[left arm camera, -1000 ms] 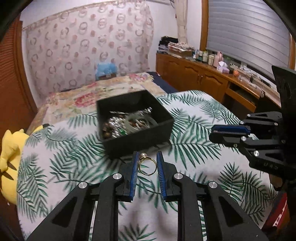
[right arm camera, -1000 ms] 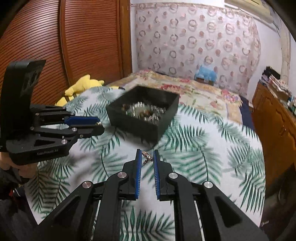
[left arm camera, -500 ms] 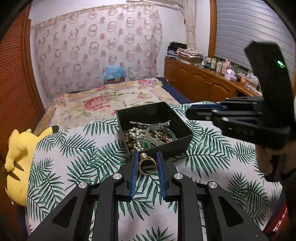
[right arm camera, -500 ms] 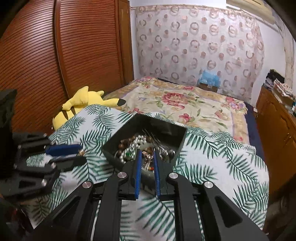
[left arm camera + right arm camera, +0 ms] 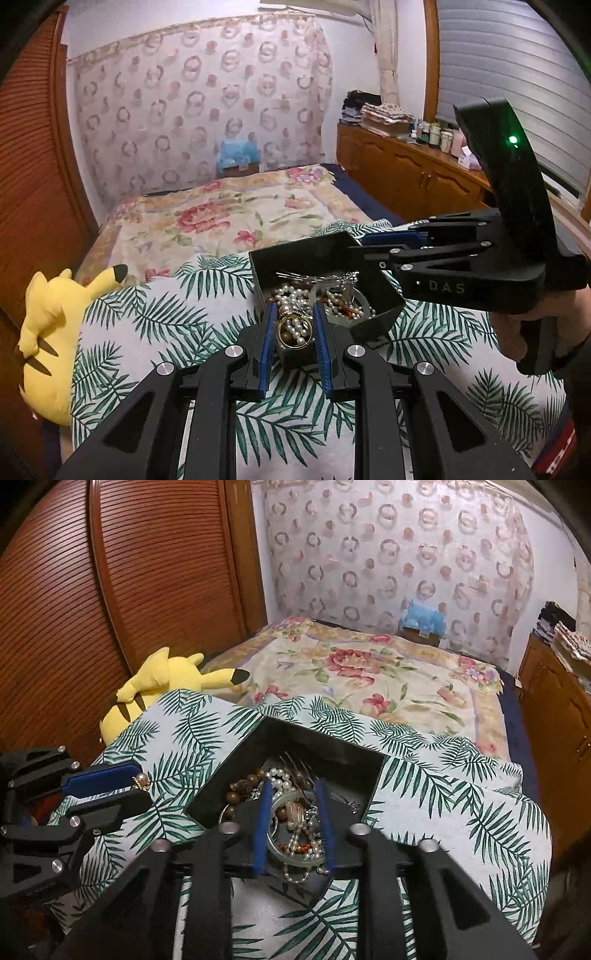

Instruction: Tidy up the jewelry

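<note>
A black open box point(image 5: 295, 254) point(image 5: 332, 746) full of pearls, beads and bangles sits on the palm-leaf cloth. My left gripper point(image 5: 294, 325) is shut on a gold ring with a pearl point(image 5: 291, 330), held at the box's near corner; the ring also shows in the right wrist view point(image 5: 141, 780). My right gripper point(image 5: 293, 819) hangs over the box's contents with its jaws parted; no small piece shows between them. It also shows in the left wrist view point(image 5: 391, 240), over the box's far right corner.
The palm-leaf cloth point(image 5: 155, 321) covers a table in front of a floral bed point(image 5: 221, 218). A yellow plush toy point(image 5: 51, 328) point(image 5: 162, 683) lies at the table's left edge. A wooden dresser point(image 5: 413, 177) stands at the right, a slatted wooden door point(image 5: 110, 590) at the left.
Both grippers have moved forward to the box. The right gripper's jaws have widened and the small piece it held no longer shows. The left still holds the ring.
</note>
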Demonstrator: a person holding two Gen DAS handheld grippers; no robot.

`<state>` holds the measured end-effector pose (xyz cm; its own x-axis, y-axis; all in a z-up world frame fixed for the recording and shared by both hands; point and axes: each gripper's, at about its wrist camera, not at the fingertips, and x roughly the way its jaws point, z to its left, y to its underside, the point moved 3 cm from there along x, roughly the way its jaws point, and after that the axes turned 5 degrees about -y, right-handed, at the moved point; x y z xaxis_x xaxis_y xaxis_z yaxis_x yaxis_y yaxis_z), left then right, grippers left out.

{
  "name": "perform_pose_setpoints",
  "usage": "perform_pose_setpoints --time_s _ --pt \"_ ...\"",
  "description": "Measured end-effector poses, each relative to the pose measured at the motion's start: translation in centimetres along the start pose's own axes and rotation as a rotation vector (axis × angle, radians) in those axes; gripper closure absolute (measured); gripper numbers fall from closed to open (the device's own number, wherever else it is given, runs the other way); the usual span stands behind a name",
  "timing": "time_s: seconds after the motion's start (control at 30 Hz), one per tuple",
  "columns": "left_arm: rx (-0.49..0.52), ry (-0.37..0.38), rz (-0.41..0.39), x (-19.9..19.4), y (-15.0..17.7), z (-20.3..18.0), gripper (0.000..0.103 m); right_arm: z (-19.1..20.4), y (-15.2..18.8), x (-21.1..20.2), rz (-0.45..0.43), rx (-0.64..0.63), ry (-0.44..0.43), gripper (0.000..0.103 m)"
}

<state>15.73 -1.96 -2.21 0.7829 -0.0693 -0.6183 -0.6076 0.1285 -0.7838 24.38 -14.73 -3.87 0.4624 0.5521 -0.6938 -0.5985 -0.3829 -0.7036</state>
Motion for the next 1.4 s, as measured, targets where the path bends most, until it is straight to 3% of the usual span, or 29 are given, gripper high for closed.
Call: perform_pose_setpoints --time_s 0.57,0.67,0.9,1.1,1.2,1.3,1.4 --pt "0.005 -0.014 0.034 4.2 -1.5 -0.9 0.084 -3.7 3.4 -2.3 -0.008 0.045 0.093 0.074" --pt "-0.002 -0.019 0.046 5.4 -2.0 -1.2 0.084 -4.4 4.1 -2.9 -0.022 0.054 0.106 0.063" --pt "0.020 -0.031 0.063 7.4 -2.4 -2.9 0.084 -5.3 5.2 -3.7 -0.049 0.081 0.113 0.052" --pt "-0.001 -0.021 0.073 7.6 -2.2 -3.2 0.083 -5.3 6.0 -4.5 -0.070 0.090 0.118 0.050" --pt "-0.010 -0.022 0.064 7.0 -1.8 -3.0 0.062 -5.1 6.2 -5.1 -0.093 0.102 0.124 0.041" --pt "-0.021 -0.021 0.050 5.8 -1.3 -2.7 0.052 -4.7 6.4 -5.7 -0.115 0.103 0.145 0.036" --pt "-0.031 -0.044 0.036 4.5 -0.7 -2.3 0.022 -4.1 6.6 -6.3 -0.140 0.108 0.154 0.028"
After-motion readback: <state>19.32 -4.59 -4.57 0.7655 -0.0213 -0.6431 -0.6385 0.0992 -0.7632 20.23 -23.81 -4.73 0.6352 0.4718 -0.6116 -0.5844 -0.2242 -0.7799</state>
